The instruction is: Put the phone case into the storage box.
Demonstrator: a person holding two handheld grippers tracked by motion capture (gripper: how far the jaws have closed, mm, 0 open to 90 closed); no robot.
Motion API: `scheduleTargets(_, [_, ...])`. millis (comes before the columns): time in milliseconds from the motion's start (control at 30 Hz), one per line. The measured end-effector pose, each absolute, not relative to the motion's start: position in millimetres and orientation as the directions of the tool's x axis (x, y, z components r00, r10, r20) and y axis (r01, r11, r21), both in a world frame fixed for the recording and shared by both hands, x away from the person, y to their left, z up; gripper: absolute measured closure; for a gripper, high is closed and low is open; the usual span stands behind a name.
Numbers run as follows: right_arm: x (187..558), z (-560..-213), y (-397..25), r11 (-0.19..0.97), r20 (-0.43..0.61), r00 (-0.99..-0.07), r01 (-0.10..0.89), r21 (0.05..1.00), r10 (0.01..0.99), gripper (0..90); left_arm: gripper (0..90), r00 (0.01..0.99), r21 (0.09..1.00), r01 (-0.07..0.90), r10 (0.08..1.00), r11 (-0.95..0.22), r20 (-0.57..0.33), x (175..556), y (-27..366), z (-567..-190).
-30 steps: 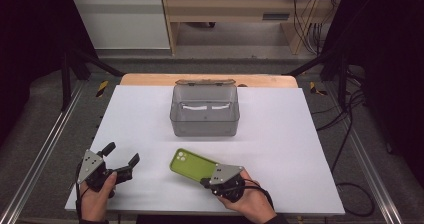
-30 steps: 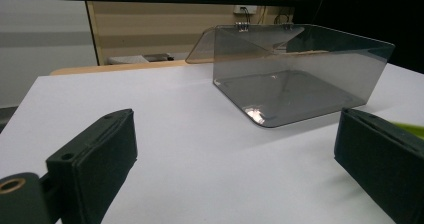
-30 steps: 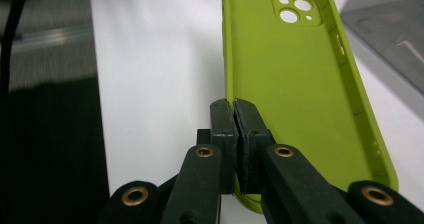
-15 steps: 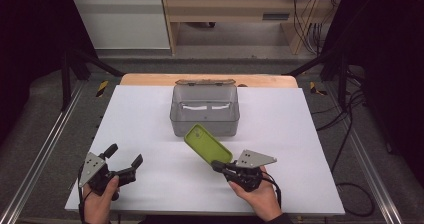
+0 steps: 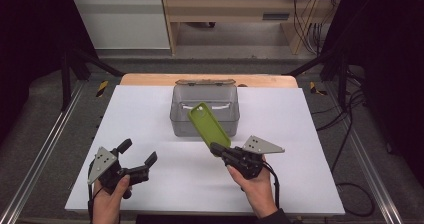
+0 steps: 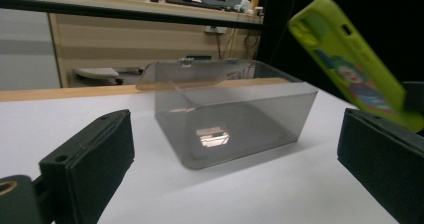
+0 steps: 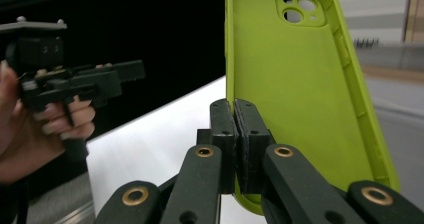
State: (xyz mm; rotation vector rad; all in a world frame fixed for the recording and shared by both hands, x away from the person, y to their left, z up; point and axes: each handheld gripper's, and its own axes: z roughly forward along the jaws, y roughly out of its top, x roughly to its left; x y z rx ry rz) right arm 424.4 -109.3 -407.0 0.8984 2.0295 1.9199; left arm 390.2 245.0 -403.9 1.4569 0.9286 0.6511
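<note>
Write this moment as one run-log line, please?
right gripper: shut on green phone case, lifted, tilted | left gripper: open, idle | clear box: lid open, on white table

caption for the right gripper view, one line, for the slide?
Right gripper shut on the edge of a green phone case, inner side facing the camera, with the left gripper beyond.

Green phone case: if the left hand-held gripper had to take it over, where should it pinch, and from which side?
Probably the free top end of the green phone case, near the camera cutout, coming in from the left. The right hand-held gripper already pinches the bottom-end rim and holds the case tilted up above the table, so the upper rim is clear. The left hand-held gripper is open.
</note>
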Motion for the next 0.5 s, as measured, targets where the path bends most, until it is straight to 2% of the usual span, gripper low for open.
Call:
scheduleTargets(200, [442.5,-392.1,-91.2,-0.053,0.253,-0.780,0.273,0.961,0.572,88.0,0.8,0.519,0.990,0.131,0.848,0.044,-0.106,417.0,230.5,-371.8])
scheduleTargets(300, [455.6,-386.5,-84.2,-0.084,0.276,-0.771,0.279,0.956,0.574,88.0,1.3,0.512,0.989,0.130,0.849,0.070,-0.128,429.4,226.7,-367.3])
scheduleTargets(333, [459.6,-384.5,-81.7,-0.096,0.280,-0.771,0.275,0.956,0.572,88.0,1.4,0.512,0.984,0.147,0.843,0.100,-0.163,441.0,224.3,-366.3])
scheduleTargets(500, [465.8,-383.2,-75.3,-0.104,0.273,-0.772,0.262,0.959,0.575,88.0,1.8,0.497,0.980,0.169,0.849,0.108,-0.180,448.4,222.3,-367.4])
